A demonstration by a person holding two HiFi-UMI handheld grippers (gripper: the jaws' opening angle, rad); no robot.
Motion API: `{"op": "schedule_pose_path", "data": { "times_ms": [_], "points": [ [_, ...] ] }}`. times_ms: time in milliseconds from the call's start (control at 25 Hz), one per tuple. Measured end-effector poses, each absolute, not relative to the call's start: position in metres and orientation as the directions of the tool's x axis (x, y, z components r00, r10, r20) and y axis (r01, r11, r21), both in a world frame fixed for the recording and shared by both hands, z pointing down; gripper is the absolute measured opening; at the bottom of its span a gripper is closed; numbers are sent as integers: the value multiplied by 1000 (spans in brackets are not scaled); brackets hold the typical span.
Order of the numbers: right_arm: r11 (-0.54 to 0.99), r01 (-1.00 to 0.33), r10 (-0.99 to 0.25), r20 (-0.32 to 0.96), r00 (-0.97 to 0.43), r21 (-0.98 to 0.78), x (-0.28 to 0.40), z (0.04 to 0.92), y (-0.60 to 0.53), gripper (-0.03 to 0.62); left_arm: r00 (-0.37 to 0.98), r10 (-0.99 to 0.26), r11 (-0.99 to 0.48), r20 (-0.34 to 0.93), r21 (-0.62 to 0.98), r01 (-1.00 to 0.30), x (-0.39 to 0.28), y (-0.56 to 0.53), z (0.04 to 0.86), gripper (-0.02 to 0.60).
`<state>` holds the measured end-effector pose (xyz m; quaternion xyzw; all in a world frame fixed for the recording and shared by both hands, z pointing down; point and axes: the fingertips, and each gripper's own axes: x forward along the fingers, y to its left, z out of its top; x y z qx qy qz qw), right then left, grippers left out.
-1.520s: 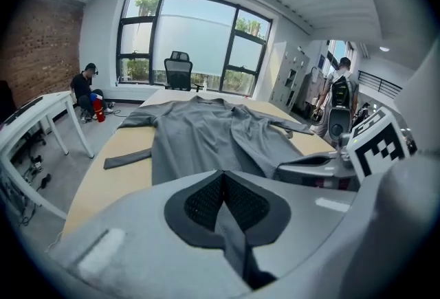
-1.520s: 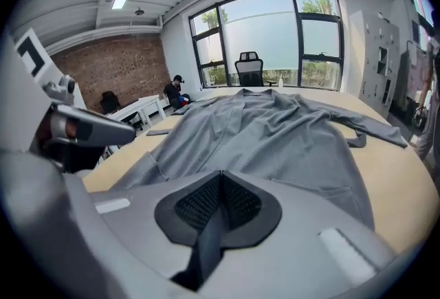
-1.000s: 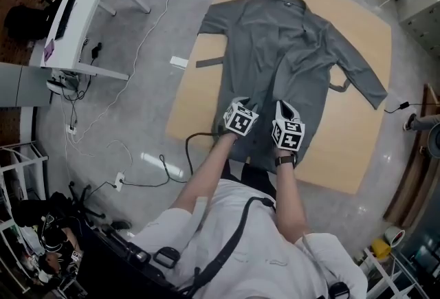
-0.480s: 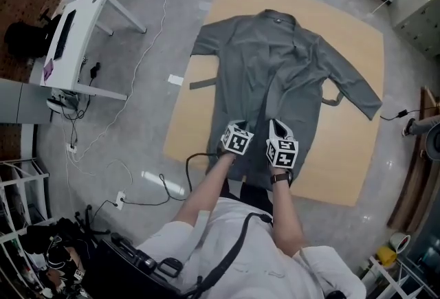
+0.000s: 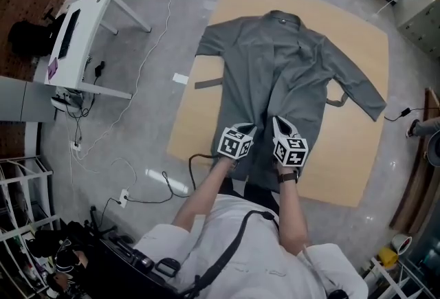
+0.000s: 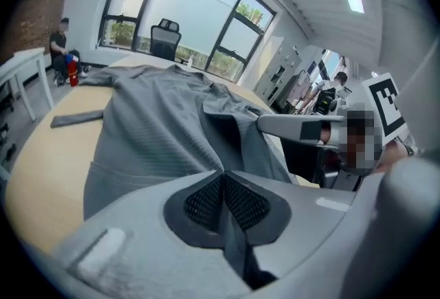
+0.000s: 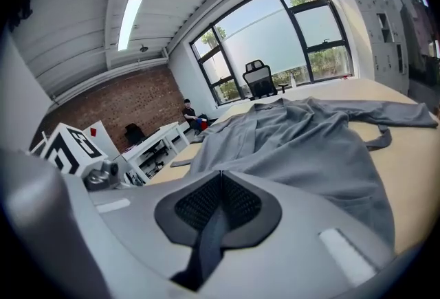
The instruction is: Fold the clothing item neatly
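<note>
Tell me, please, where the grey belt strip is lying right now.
In the head view, the belt strip lies flat on the tan mat near its left edge, just left of the grey robe.

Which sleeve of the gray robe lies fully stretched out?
On the robe, the sleeve at the person's right; the opposite sleeve shows only a short part.

A white short-sleeved shirt (image 5: pixel 258 253), 1 black diagonal strap (image 5: pixel 232 241) and a black wristband (image 5: pixel 288 177) are worn; black-and-white marker cubes (image 5: pixel 236 143) are borne by the grey left gripper (image 6: pixel 223 177) and right gripper (image 7: pixel 221 181).
</note>
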<state>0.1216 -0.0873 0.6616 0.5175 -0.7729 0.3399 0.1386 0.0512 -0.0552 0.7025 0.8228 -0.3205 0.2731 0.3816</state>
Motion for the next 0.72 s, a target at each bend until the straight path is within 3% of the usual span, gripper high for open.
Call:
{"op": "schedule_pose_path", "data": {
  "times_ms": [160,440,600,640,720],
  "points": [
    [258,-871,-686,556,-470,-419,106,661,-85,11,665,-282,-423,692,533,-733,46,-51,727,8],
    [228,-884,-644,619,-451,-407,95,699,-84,11,653,-281,-409,704,527,-745,46,-53,748,9],
    [197,-884,-565,688,-455,-423,93,736,-82,12,662,-266,-419,700,535,-734,42,-48,745,51],
    [196,-889,-550,704,-450,-415,92,742,-83,18,661,-266,-420,701,533,-735,39,-48,743,52],
    [207,-899,-548,716,-433,-385,92,743,-85,105,658,-274,-425,701,526,-737,32,-49,738,75]
  ]
}}
